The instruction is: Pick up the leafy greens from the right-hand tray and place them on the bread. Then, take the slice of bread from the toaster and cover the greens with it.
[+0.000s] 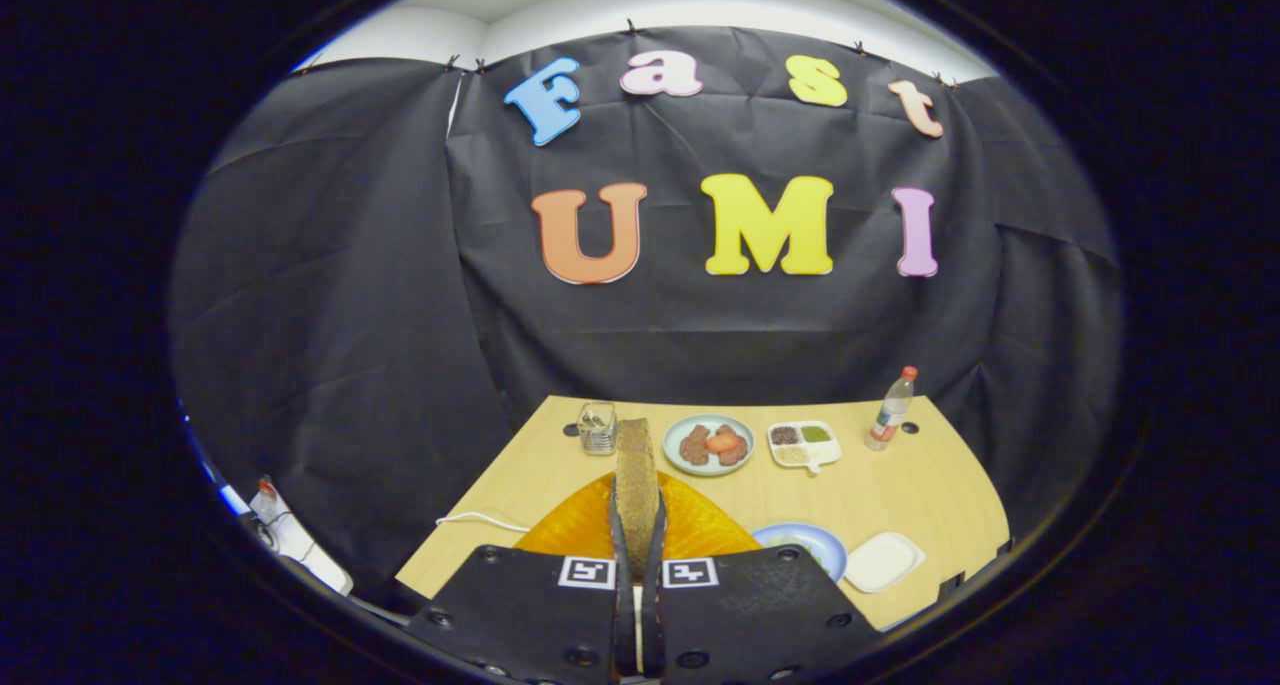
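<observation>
A brown slice of bread [636, 485] stands on edge between my fingers, and my gripper [638, 540] is shut on it, held high above the wooden table [900, 485]. Directly under the slice lies an orange, ribbed object [700, 530], partly hidden by the gripper. To the right of the fingers sits a blue plate [812, 543] with a bit of green on it, mostly covered by the gripper body. A white square tray [884, 561] lies just right of that plate.
At the table's far side stand a glass jar [597, 427], a pale plate with brown patties and a red slice [709, 444], a white divided dish [803, 445] and a red-capped bottle [891, 409]. A white cable [480, 518] runs off the left edge.
</observation>
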The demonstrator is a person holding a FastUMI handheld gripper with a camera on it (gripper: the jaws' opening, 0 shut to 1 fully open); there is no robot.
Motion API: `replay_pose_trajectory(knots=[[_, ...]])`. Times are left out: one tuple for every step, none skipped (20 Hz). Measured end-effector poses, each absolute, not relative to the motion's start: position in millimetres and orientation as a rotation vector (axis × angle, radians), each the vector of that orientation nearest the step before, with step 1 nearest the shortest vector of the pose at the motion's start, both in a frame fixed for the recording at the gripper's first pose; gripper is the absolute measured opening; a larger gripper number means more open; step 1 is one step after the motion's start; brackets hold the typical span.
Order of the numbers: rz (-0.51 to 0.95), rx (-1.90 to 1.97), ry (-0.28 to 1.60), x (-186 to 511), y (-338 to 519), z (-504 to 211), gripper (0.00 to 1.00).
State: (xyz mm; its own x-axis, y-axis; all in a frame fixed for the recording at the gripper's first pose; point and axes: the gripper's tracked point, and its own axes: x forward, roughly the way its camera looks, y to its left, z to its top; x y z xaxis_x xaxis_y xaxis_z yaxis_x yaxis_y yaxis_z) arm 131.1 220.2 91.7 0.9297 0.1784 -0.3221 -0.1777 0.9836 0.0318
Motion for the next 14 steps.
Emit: replay_pose_trajectory(knots=[[0.171, 0.0, 0.313, 126.3, 214.0, 94.8, 0.03], [0.161, 0.001, 0.299, 122.9, 207.5, 96.1, 0.02], [0.147, 0.004, 0.284, 122.3, 198.1, 95.9, 0.02], [0.132, 0.01, 0.274, 122.2, 189.1, 94.1, 0.02], [0.123, 0.019, 0.272, 123.5, 181.4, 89.2, 0.02], [0.125, 0.03, 0.281, 125.3, 175.7, 83.3, 0.02], [0.126, 0.04, 0.292, 129.5, 171.1, 75.4, 0.03], [0.119, 0.044, 0.302, 134.0, 163.6, 67.6, 0.03], [0.1, 0.044, 0.32, 142.1, 152.2, 56.3, 0.02], [0.089, 0.047, 0.346, 149.0, 144.0, 43.7, 0.02], [0.084, 0.054, 0.374, 157.0, 139.2, 29.4, 0.02], [0.081, 0.061, 0.398, 164.9, 133.5, 15.3, 0.03], [0.066, 0.061, 0.415, 173.8, 126.1, 3.2, 0.03], [0.042, 0.056, 0.423, 182.8, 116.7, -9.9, 0.03]])
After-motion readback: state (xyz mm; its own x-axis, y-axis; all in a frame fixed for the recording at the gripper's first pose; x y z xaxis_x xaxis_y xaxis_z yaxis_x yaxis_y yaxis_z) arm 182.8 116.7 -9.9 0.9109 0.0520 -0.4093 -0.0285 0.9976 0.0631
